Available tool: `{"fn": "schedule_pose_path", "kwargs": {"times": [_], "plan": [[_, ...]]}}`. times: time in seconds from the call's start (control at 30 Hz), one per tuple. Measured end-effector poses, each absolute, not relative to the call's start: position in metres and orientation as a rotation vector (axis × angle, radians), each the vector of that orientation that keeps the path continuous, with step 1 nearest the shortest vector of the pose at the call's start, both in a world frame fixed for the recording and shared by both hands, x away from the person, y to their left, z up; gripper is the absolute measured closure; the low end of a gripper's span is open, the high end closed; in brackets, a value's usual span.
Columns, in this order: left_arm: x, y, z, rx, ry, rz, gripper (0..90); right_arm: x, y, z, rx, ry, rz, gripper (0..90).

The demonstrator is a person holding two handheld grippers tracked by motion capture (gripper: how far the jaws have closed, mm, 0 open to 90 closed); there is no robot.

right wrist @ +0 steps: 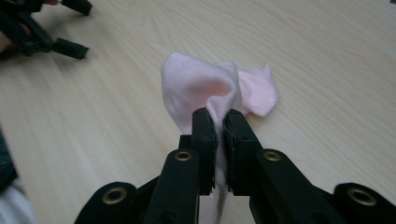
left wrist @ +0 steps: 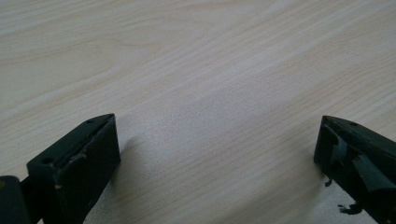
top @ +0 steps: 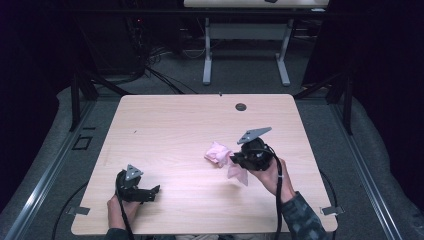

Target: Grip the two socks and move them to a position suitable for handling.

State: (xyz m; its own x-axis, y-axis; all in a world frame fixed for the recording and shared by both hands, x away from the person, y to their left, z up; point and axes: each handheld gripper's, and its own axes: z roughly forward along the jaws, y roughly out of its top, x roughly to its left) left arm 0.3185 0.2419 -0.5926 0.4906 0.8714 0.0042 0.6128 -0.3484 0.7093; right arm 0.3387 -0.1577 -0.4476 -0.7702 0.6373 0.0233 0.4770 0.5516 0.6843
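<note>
A small pink cloth [top: 218, 153] lies crumpled right of the table's middle, and a loose end of it hangs down beside my right gripper [top: 233, 159]. In the right gripper view that gripper [right wrist: 218, 122] is shut on a fold of the pink cloth [right wrist: 196, 88], which bulges up ahead of the jaws. My left gripper [top: 154, 192] rests low near the table's front left edge. In its own view the left gripper [left wrist: 217, 140] stands wide open over bare wood, with nothing between its fingers.
The light wooden table [top: 170, 130] has a round cable hole [top: 241, 106] near its far edge. Behind it stand a white desk frame [top: 245, 50] and loose cables on grey carpet. Dark stands flank the table on both sides.
</note>
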Motion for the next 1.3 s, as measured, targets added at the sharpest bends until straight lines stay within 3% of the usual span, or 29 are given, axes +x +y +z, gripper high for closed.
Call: {"fn": "schedule_pose_path", "kwargs": {"times": [0.27, 0.5, 0.6, 0.63, 0.67, 0.73, 0.77, 0.8, 0.83, 1.1, 1.2, 1.3], "plan": [[0.319, 0.242, -0.593, 2.085, 1.216, 0.511, 0.1, 0.292, -0.155, -0.449, 0.905, 2.630, 1.107, 83.6], [0.318, 0.242, -0.593, 2.085, 1.217, 0.511, 0.1, 0.290, -0.122, -0.527, 0.956, 2.856, 0.982, 81.8], [0.319, 0.242, -0.593, 2.085, 1.216, 0.511, 0.1, 0.294, -0.119, -0.543, 0.983, 2.867, 0.968, 70.4], [0.319, 0.242, -0.593, 2.085, 1.216, 0.511, 0.1, 0.294, -0.119, -0.543, 0.983, 2.867, 0.968, 70.4], [0.319, 0.242, -0.593, 2.085, 1.216, 0.510, 0.1, 0.294, -0.121, -0.542, 0.992, 2.860, 1.010, 52.8], [0.318, 0.242, -0.593, 2.085, 1.216, 0.510, 0.1, 0.293, -0.125, -0.534, 0.977, 2.841, 1.041, 40.7], [0.318, 0.242, -0.593, 2.085, 1.216, 0.510, 0.1, 0.293, -0.125, -0.534, 0.977, 2.841, 1.041, 40.7], [0.318, 0.242, -0.593, 2.086, 1.216, 0.510, 0.1, 0.294, -0.131, -0.522, 0.967, 2.803, 1.085, 25.7], [0.318, 0.242, -0.593, 2.086, 1.216, 0.510, 0.1, 0.297, -0.135, -0.517, 0.968, 2.783, 1.094, 22.1], [0.318, 0.242, -0.593, 2.085, 1.216, 0.510, 0.1, 0.338, -0.145, -0.498, 0.966, 2.630, 1.119, 11.4], [0.319, 0.242, -0.593, 2.086, 1.216, 0.510, 0.1, 0.376, -0.133, -0.500, 0.954, 2.594, 1.026, 5.0], [0.319, 0.242, -0.593, 2.086, 1.215, 0.510, 0.1, 0.400, -0.119, -0.509, 0.944, 2.593, 1.000, 5.2]]}}
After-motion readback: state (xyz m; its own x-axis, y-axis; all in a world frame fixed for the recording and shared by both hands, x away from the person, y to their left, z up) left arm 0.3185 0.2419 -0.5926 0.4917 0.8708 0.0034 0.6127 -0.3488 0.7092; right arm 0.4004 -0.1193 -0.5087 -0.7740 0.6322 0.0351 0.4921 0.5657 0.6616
